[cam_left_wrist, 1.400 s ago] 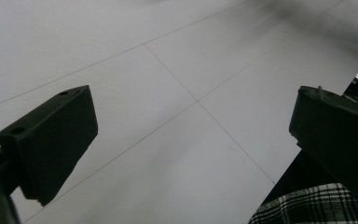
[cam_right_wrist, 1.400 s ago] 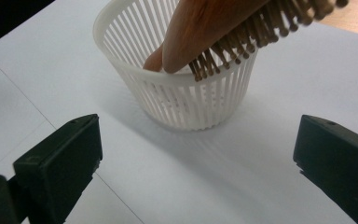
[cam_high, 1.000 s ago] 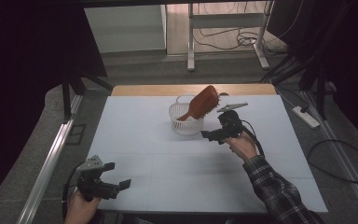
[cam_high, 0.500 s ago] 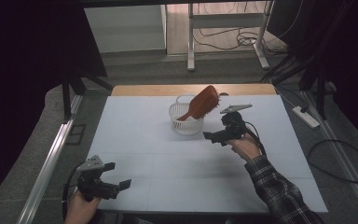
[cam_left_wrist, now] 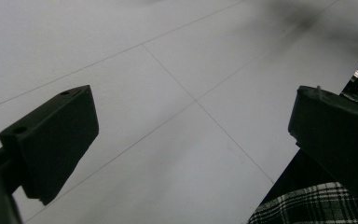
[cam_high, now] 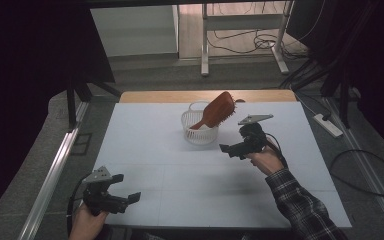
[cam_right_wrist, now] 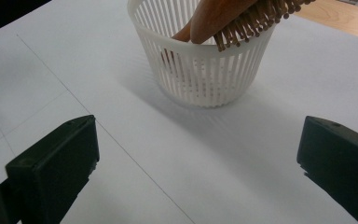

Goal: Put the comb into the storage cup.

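White table (cam_high: 155,150); white slatted basket (cam_high: 200,131) standing on it.

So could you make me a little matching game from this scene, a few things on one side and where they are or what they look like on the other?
Things:
1. hairbrush
2. basket
3. left claw
4. right claw

Descriptions:
A. white, slatted, on the table
B. open, near the table's front left corner
C. orange-brown, leaning out of the basket
D. open, just right of the basket

Pairs: 1-C, 2-A, 3-B, 4-D
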A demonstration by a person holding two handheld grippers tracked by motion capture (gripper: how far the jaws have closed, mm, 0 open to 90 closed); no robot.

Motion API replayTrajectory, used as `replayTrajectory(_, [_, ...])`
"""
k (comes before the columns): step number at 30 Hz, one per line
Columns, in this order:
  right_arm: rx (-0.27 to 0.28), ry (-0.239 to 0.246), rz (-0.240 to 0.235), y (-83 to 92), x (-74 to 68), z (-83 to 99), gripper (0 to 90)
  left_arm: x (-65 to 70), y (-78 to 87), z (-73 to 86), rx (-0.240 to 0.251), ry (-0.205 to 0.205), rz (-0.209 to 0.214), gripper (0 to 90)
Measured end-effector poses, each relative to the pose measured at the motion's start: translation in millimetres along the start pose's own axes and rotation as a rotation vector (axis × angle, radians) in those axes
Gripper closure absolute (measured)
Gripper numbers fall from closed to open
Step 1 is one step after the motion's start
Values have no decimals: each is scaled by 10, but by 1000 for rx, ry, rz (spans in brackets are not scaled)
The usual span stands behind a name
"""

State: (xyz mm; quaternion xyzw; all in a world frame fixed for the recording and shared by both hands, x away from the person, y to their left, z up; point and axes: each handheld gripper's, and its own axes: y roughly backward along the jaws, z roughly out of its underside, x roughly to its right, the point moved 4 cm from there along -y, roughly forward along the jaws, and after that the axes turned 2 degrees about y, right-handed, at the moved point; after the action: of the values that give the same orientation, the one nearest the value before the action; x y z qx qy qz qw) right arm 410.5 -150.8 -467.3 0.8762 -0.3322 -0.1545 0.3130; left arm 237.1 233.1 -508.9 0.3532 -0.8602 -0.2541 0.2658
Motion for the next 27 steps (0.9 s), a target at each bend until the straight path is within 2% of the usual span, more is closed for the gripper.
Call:
replayTrajectory(16, [8, 29, 10, 49, -32, 58, 0, 5, -3, -1, -4, -4, -2, 18])
replayTrajectory(27, [-9, 38, -3, 78, -72, 108, 0, 4, -3, -1, -4, -5, -1, 18])
